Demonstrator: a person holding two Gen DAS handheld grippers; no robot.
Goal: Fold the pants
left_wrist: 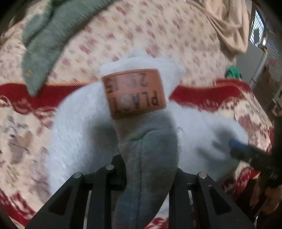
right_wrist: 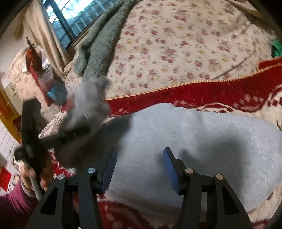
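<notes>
Light grey pants (right_wrist: 185, 137) lie spread on a red patterned blanket on the bed. My left gripper (left_wrist: 148, 158) is shut on a bunched fold of them and holds it up, with the orange leather waist patch (left_wrist: 134, 93) facing the left wrist camera. In the right wrist view that lifted fold (right_wrist: 88, 102) hangs blurred from the left gripper (right_wrist: 74, 133), held by a hand (right_wrist: 30, 178) with a magenta sleeve. My right gripper (right_wrist: 140, 167) is open just above the flat part of the pants, with nothing between its blue pads (right_wrist: 109, 169). One of those pads (left_wrist: 234, 143) shows in the left wrist view.
A grey-green fuzzy blanket (right_wrist: 98, 44) lies across the floral bedspread (right_wrist: 176, 44) at the back. The red patterned blanket (right_wrist: 193, 93) covers the near part of the bed. A beige curtain (right_wrist: 40, 35) and a window (right_wrist: 70, 14) are at the left, and a green item (left_wrist: 233, 72) at the bed's edge.
</notes>
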